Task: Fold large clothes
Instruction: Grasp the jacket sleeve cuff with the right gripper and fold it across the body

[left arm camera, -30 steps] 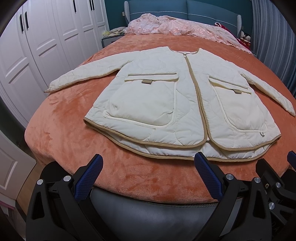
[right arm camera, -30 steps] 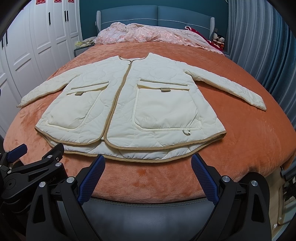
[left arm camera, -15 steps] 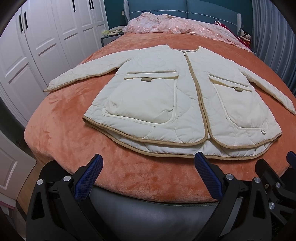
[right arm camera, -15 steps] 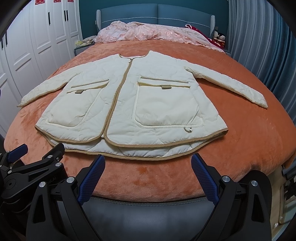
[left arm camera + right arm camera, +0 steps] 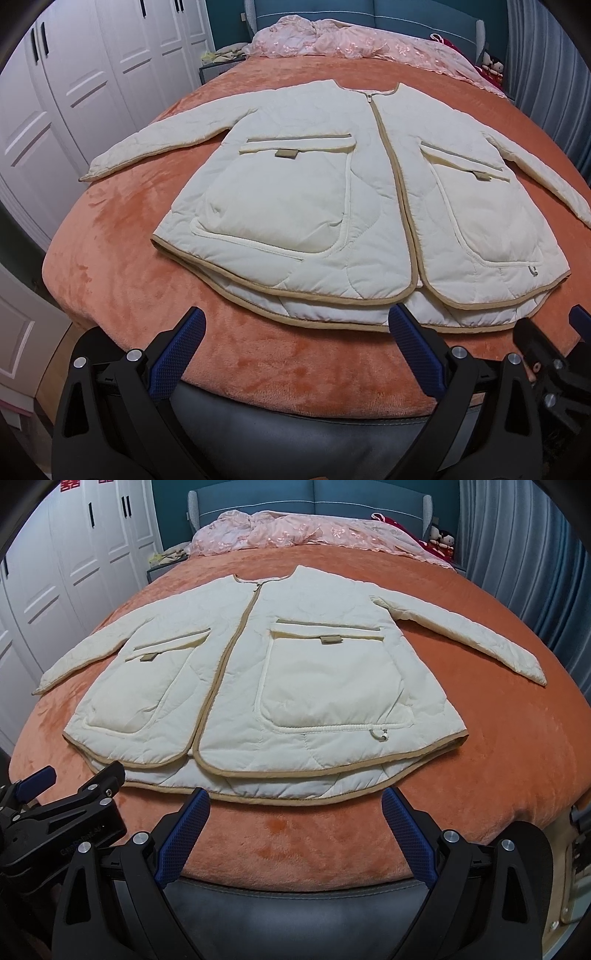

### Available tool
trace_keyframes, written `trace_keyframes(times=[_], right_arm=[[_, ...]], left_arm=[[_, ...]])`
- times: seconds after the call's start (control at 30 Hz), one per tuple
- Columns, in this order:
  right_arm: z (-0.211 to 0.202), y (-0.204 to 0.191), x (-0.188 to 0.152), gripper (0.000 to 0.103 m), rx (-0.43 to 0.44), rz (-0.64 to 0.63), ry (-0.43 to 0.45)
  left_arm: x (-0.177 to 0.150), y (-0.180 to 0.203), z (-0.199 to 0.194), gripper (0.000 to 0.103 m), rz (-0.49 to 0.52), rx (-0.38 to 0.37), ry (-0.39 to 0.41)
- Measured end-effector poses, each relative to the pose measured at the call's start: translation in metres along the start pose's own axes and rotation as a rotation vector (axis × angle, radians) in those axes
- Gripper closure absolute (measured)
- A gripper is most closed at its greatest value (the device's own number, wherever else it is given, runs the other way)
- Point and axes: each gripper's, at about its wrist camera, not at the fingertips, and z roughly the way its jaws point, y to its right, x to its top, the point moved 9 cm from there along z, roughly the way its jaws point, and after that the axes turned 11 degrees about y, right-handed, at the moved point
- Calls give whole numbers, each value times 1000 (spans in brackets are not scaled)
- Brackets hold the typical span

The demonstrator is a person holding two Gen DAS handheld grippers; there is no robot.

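A cream quilted jacket (image 5: 332, 206) (image 5: 280, 686) with tan trim lies flat, front up and zipped, on the orange bed cover, both sleeves spread outward. My left gripper (image 5: 295, 332) hovers open just short of the hem's left half, nothing between its blue-padded fingers (image 5: 184, 343). My right gripper (image 5: 295, 808) is open too, just before the hem's right half. Each gripper shows at the edge of the other's view: the right gripper (image 5: 546, 354) at lower right, the left gripper (image 5: 62, 805) at lower left.
The orange bed cover (image 5: 110, 258) drops off over a dark padded footboard (image 5: 295, 904) beneath the grippers. Pink bedding (image 5: 295, 531) is heaped at the blue headboard. White wardrobe doors (image 5: 74, 92) line the left, grey curtains (image 5: 535, 554) the right.
Both grippers have moved forward toward the jacket's hem, which now fills more of each view. Both stay open; the jacket has not moved.
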Motion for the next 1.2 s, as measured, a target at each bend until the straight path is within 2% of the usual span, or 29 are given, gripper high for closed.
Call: trace_keyframes(times=[0.23,0.43,0.6,0.9,1.13,1.2], right_arm=[[33,88,50,11,-93,102,31],[71,196,99,11,-185,243,73],[108,290,123,11,-239,388,77],[156,426,127,11,-332,666,77],[185,479,112,11,-400,801,57],[194,489,104,13,-403,873,56]], left_arm=[[28,5,16,6,-16,5,4],[55,20,33,6,2,6,7],[73,34,52,6,13,10,1],[79,48,92,6,46,42,-43],[82,44,114,6,45,82,-66],[83,41,117,6,42,92,-66]])
